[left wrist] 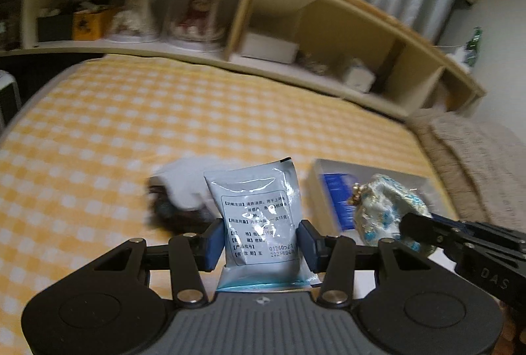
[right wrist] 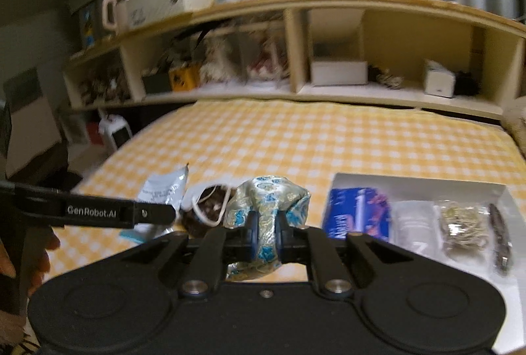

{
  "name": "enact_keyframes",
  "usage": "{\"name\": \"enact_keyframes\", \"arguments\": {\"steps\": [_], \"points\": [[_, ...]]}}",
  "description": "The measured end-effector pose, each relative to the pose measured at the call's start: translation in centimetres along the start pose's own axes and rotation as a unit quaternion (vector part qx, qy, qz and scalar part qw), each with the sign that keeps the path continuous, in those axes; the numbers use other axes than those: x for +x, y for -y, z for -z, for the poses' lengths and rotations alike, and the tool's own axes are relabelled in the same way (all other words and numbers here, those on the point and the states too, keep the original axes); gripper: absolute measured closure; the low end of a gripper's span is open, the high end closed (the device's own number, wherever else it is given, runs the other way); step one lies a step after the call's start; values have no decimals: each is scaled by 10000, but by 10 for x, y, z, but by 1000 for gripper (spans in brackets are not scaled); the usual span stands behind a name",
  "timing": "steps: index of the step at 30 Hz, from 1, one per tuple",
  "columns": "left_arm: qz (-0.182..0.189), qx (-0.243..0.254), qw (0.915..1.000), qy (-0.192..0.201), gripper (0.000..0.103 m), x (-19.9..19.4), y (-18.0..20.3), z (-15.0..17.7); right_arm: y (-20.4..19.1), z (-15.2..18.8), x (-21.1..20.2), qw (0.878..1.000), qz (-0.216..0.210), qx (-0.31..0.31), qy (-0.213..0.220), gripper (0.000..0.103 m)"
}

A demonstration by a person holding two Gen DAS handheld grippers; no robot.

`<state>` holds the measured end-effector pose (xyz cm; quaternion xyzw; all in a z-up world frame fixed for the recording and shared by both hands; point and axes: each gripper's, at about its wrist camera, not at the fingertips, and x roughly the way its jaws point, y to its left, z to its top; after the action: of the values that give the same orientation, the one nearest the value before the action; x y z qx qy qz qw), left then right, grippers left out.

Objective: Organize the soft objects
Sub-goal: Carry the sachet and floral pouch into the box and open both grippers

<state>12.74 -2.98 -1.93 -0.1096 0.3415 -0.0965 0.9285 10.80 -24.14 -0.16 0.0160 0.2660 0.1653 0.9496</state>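
Note:
My left gripper (left wrist: 259, 240) is shut on a silver-blue foil sachet (left wrist: 256, 210) with printed text, held upright above the yellow checked bed (left wrist: 131, 131). My right gripper (right wrist: 264, 231) is shut on a pale brocade pouch (right wrist: 269, 200) with blue flowers; the pouch also shows in the left wrist view (left wrist: 384, 207). A white tray (right wrist: 420, 180) on the bed holds a blue packet (right wrist: 356, 210), a clear bag (right wrist: 412, 223), a bag of beads (right wrist: 463, 223) and a dark slim item (right wrist: 499, 236). A white face mask (right wrist: 205, 203) and a dark furry thing (left wrist: 174, 210) lie left of the tray.
A wooden headboard shelf (right wrist: 296, 91) with boxes, dolls and clutter runs along the far edge of the bed. A beige blanket (left wrist: 476, 151) lies at the right. A white appliance (right wrist: 115, 131) stands on the floor at the left.

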Motion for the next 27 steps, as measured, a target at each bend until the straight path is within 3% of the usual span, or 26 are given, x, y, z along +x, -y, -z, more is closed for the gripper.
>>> {"name": "enact_keyframes", "arguments": {"steps": [6,15,24,26,27], "points": [[504,94,9987,-63,54,10,42,-4,31,-2,-27,9986,305,388,189,92],[982,205,9936,-520,54,43,94,10,71,6,-42,9924,1101,550,-17,92],[972,119,9891,-1100,53,87,119,36,106,23,-32,9837,1195,1219,-559,92],[902,62,9896,-1119,46,91,119,37,107,25,-27,9825,1189,1262,-675,92],[854,31,9901,-1114,36,92,119,37,108,26,-25,9820,1180,1286,-716,92]]}}
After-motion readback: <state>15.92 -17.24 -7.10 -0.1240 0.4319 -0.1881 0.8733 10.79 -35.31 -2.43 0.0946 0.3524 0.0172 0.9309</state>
